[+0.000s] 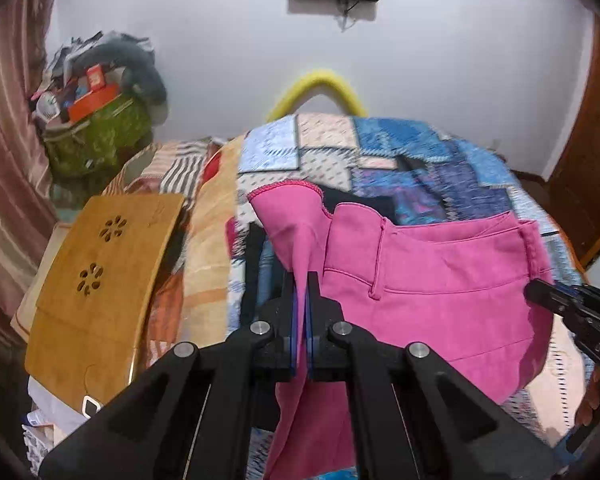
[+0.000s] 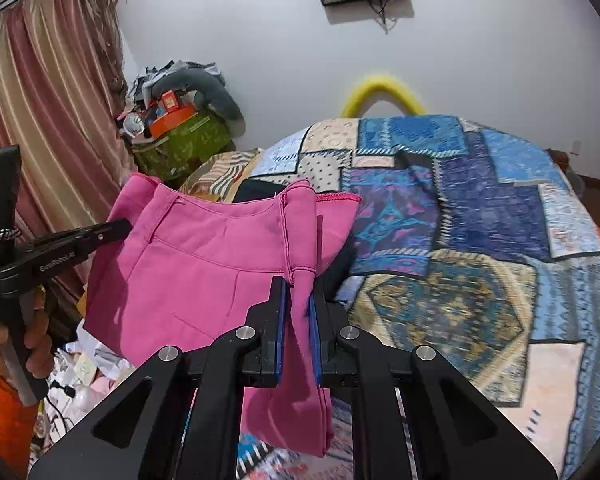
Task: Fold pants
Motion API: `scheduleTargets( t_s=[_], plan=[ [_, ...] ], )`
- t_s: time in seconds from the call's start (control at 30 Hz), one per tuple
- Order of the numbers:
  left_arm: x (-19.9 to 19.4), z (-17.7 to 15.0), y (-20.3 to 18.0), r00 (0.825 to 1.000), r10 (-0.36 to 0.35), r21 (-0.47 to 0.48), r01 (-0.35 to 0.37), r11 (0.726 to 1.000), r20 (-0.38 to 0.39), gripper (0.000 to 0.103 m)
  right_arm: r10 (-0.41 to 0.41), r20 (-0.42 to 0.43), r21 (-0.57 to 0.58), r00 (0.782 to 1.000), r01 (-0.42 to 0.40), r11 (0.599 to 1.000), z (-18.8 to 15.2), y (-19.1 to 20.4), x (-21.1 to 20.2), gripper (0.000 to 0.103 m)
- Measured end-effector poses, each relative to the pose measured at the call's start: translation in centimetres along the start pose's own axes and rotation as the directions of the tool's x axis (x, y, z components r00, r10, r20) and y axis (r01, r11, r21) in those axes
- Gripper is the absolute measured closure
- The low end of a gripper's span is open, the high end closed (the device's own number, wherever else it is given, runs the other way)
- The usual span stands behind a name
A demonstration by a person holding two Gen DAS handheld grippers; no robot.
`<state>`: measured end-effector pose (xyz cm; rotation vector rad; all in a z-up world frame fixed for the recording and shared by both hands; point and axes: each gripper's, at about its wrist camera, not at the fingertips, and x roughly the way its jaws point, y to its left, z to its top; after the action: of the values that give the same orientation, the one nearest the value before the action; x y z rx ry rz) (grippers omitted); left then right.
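Pink pants (image 1: pixel 432 280) hang lifted above the patchwork bedspread (image 1: pixel 412 152), stretched between both grippers by the waistband. My left gripper (image 1: pixel 301 280) is shut on one corner of the waistband, and fabric trails down between its blue pads. In the right wrist view the same pink pants (image 2: pixel 204 264) spread to the left, and my right gripper (image 2: pixel 299 284) is shut on the other bunched corner. The left gripper (image 2: pixel 118 226) shows at that view's left edge, held by a hand, pinching the far side. The right gripper (image 1: pixel 534 290) shows at the left wrist view's right edge.
A dark garment (image 2: pixel 260 190) lies on the bedspread (image 2: pixel 480 220) behind the pants. A wooden lap tray (image 1: pixel 100 292) rests on bedding at left. A green bag (image 1: pixel 100 140) heaped with clutter stands by the curtain (image 2: pixel 40 100). A yellow curved bar (image 1: pixel 316 84) rises behind the bed.
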<state>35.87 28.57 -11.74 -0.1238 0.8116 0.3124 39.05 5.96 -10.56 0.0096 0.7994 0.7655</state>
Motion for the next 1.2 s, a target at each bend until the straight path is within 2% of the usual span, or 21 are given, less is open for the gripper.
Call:
scheduleTargets(
  t_s=[0.17,0.37,0.5,0.57,0.6,0.67,0.73,0.87,1.07,1.2],
  plan=[
    [5.4,-1.3,2.3,0.997,0.031,-0.045,-0.034,0.998,-0.070,0.100,-0.006,-0.054,0.000,0.999,0.006,1.000,-0.3,1.0,4.3,0.094],
    [11.8,-3.9,4.0,0.984,0.030,-0.103,-0.049,0.993,-0.178,0.100,-0.068,-0.139,-0.015,0.988,0.067,0.998,-2.0,0.9,8.7,0.094],
    [13.5,-4.9,4.6,0.977,0.002,-0.119,-0.028,0.992,-0.215,0.099,-0.088,-0.162,-0.012,0.983,0.087,0.996,-2.2,0.2,9.6,0.092],
    [13.5,-4.7,4.9,0.975,-0.016,-0.137,-0.015,0.991,-0.220,0.096,-0.098,-0.174,-0.028,0.980,0.095,0.995,-2.3,0.2,9.7,0.086],
    [13.3,-4.7,5.1,0.976,-0.017,-0.143,-0.015,0.990,-0.219,0.094,-0.108,-0.179,-0.033,0.978,0.104,0.994,-2.4,0.3,9.6,0.084],
    [12.9,-4.6,5.2,0.975,-0.006,-0.149,-0.028,0.989,-0.222,0.085,-0.122,-0.187,-0.028,0.975,0.119,0.993,-2.6,0.1,9.4,0.082],
    [12.1,-4.8,5.2,0.975,0.009,-0.138,-0.040,0.990,-0.221,0.081,-0.130,-0.193,-0.019,0.973,0.129,0.991,-2.9,0.1,8.8,0.074],
    [9.1,-5.1,4.5,0.981,0.026,-0.091,-0.044,0.995,-0.194,0.068,-0.123,-0.177,-0.023,0.976,0.121,0.992,-3.1,0.7,6.4,0.071],
    [0.8,-5.0,2.8,0.997,-0.021,-0.053,0.018,0.998,-0.071,0.067,-0.072,-0.051,-0.018,0.996,0.072,0.997,-2.6,2.5,0.1,0.071],
    [-6.5,-5.2,1.4,0.997,-0.053,-0.031,0.055,0.998,0.059,0.067,-0.035,0.061,-0.035,0.998,0.037,0.999,-2.5,4.5,-5.4,0.071]
  ],
)
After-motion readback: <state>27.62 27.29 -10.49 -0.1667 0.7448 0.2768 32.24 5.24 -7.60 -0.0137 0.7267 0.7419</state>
